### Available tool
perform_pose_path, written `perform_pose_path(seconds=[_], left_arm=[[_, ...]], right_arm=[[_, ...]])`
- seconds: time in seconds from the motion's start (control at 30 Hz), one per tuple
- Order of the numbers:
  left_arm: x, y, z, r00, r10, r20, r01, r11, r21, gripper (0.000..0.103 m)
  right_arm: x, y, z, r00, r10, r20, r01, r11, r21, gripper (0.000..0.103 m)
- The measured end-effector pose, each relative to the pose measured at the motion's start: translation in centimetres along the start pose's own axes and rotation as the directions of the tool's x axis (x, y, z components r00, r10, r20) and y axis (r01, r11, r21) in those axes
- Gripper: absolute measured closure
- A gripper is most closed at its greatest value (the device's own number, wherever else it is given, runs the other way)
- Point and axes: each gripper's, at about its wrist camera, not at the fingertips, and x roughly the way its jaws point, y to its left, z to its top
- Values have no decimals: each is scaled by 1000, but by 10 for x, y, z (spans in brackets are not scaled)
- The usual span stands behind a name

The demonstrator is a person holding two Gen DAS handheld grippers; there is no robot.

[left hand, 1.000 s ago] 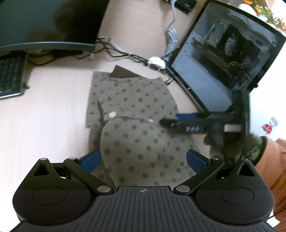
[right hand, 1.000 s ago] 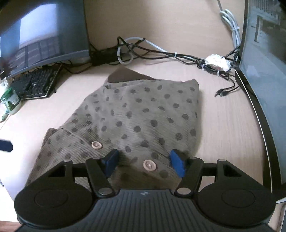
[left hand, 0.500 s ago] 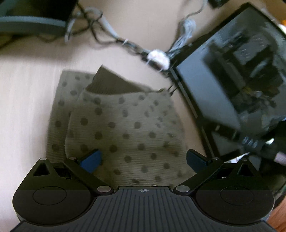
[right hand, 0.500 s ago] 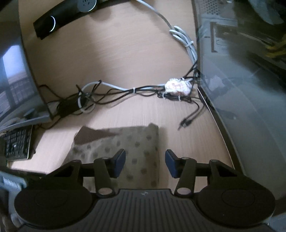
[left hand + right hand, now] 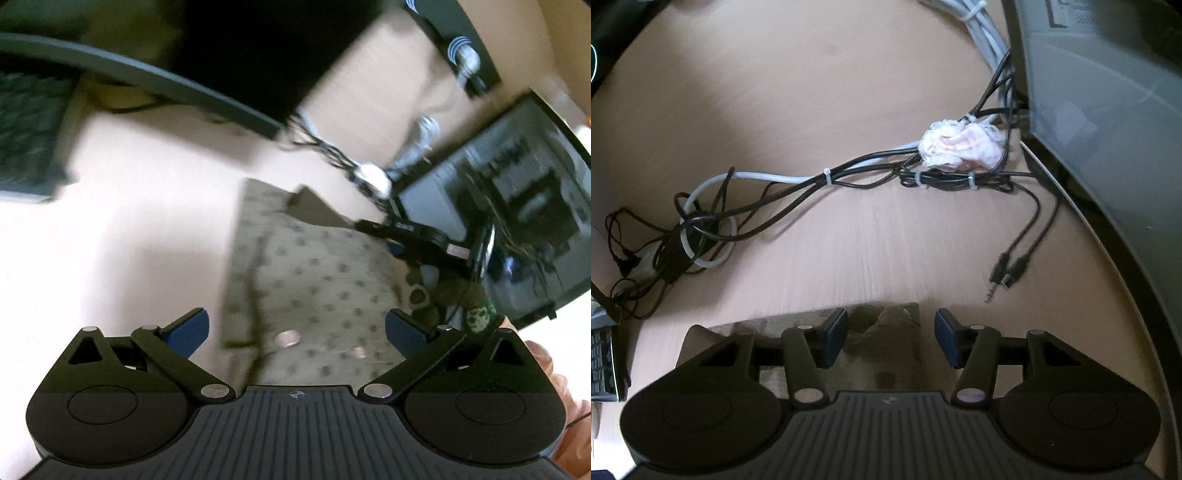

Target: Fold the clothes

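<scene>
A dotted garment (image 5: 317,280) is being folded on a desk (image 5: 122,236), lying partly doubled between a monitor (image 5: 155,59) to the far left and a computer case (image 5: 517,221) to the right. The left gripper (image 5: 295,328) is being held wide open over its near edge, nothing clamped. The right gripper (image 5: 891,334) is being kept open above the far corner, pads clear of cloth. The garment is judged soft, light and limp; it is best pinched at corners or along a folded edge.
</scene>
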Motion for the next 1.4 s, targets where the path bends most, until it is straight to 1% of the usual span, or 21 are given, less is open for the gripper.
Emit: perform_pose_path(seconds=[0.07,0.1,0.17,0.23,0.3,0.33,0.47,0.5,0.57,0.67,0.73,0.8,0.83,0.93,1.0,1.03,1.1,1.2,1.3,1.37,1.4], left_arm=[[-10,13,-5,999,27,17,-26,998,-54,0],[-13,18,-7,999,33,25,-31,997,-77,0],[-18,22,-10,999,33,36,-29,994,-104,0],[-22,23,-10,998,32,48,-26,992,-120,0],[-26,20,-6,997,24,68,-16,993,-114,0],[-29,17,-2,996,15,83,-6,994,-105,0],[-46,2,14,986,-46,161,56,996,-62,0],[-51,-2,18,980,-65,186,76,996,-53,0],[-62,-14,25,966,-111,234,123,992,-35,0],[-74,-36,30,948,-158,276,157,987,24,0],[-75,-52,29,945,-176,277,159,984,80,0],[-69,-67,24,949,-192,250,167,979,116,0],[-64,-73,20,953,-203,226,178,976,127,0],[-39,-92,5,968,-220,118,199,966,164,0],[-20,-98,-12,976,-218,11,213,960,180,0],[-14,-99,-22,974,-223,-38,226,957,182,0],[-4,-97,-41,963,-236,-132,257,949,181,0],[10,-86,-74,925,-254,-283,300,945,131,0],[27,-73,-96,919,-202,-339,249,963,101,0],[41,-66,-102,930,-147,-338,184,980,80,0],[48,-62,-103,934,-118,-337,148,987,66,0]], right_arm=[[3,5,0,1000,25,-10,-25,1000,-16,51],[3,7,0,999,38,-15,-39,999,-24,55],[-3,13,0,997,71,-28,-72,996,-44,81],[-11,20,-1,994,105,-34,-107,992,-66,87],[-48,35,1,987,157,15,-154,980,-123,89],[-74,44,1,979,199,36,-190,968,-166,89],[-186,69,-26,936,346,70,-300,884,-357,89],[-206,68,-39,933,356,53,-310,869,-386,89],[-232,62,-71,934,356,-16,-330,848,-415,89],[-244,44,-132,945,293,-144,-326,835,-443,89],[-239,32,-166,942,257,-216,-328,842,-428,89],[-234,22,-197,933,230,-276,-330,854,-402,89],[-235,21,-207,932,229,-280,-332,849,-410,89],[-239,19,-223,937,230,-262,-328,835,-443,89],[-236,20,-227,947,218,-234,-305,839,-451,89],[-235,20,-230,953,213,-217,-292,837,-462,90],[-232,23,-240,961,204,-185,-270,833,-484,90],[-231,27,-241,968,192,-163,-249,830,-499,89],[-237,21,-233,962,210,-176,-269,844,-463,89],[-248,15,-225,960,225,-164,-274,870,-409,89],[-254,12,-220,961,230,-153,-272,885,-378,85]])
